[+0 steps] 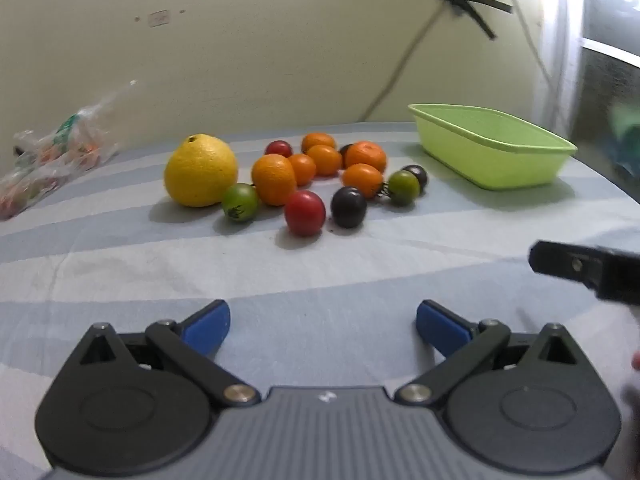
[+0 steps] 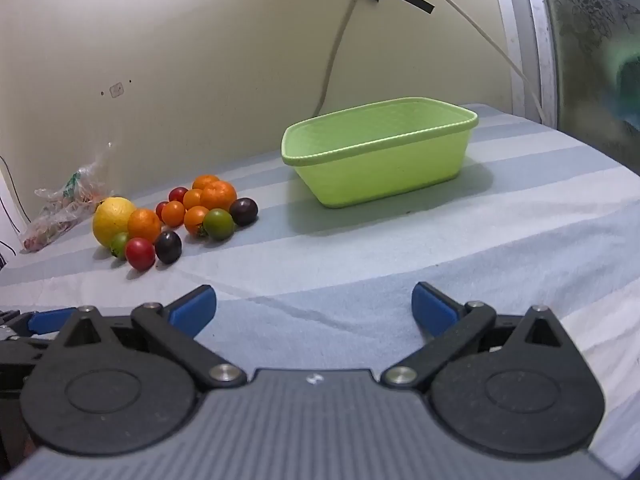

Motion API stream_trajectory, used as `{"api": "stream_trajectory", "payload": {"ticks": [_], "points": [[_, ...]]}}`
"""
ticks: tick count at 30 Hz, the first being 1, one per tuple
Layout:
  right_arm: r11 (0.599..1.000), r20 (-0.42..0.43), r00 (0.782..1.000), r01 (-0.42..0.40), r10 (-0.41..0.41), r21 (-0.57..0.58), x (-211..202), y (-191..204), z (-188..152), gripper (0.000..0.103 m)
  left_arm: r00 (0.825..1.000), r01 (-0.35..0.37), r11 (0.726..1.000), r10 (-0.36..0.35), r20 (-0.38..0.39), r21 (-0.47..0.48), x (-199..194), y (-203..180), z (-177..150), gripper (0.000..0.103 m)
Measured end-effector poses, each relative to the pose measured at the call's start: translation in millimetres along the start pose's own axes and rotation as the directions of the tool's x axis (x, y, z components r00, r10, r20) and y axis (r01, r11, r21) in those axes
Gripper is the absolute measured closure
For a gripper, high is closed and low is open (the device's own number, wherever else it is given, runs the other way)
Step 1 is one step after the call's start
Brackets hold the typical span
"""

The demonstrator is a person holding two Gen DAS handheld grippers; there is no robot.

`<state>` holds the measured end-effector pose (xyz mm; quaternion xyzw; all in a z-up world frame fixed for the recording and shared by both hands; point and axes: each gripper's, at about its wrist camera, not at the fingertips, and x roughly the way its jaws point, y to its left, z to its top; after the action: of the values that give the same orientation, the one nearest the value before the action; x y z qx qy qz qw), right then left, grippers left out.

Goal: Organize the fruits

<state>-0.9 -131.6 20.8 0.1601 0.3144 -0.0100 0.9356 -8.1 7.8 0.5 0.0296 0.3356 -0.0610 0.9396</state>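
A: Where's the fruit pile [image 1: 296, 176]?
B: On the striped cloth [image 2: 400, 264], left of the green tub [image 2: 380, 152], apart from it.
A: Grippers?
B: Left gripper [image 1: 323, 326] and right gripper [image 2: 314, 306] both spread, holding nothing.

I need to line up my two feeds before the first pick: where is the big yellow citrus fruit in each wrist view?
Left wrist view: the big yellow citrus fruit sits left of centre, at the left end of the fruit pile, touching a green tomato.
Right wrist view: the same fruit is far left, mid-height, again at the pile's left end.
Shared landmark: the light green tub, to the right of the pile in both views.
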Motion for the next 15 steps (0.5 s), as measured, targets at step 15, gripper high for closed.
{"api": "stream_trajectory", "payload": {"ticks": [15], "points": [[0.990,0.089,0.994,-0.049,0.061,-0.130,-20,22,-6,0.016,0.979,0.004,1.000,-0.004,0.205,0.004,-44,28,-6,0.000]]}}
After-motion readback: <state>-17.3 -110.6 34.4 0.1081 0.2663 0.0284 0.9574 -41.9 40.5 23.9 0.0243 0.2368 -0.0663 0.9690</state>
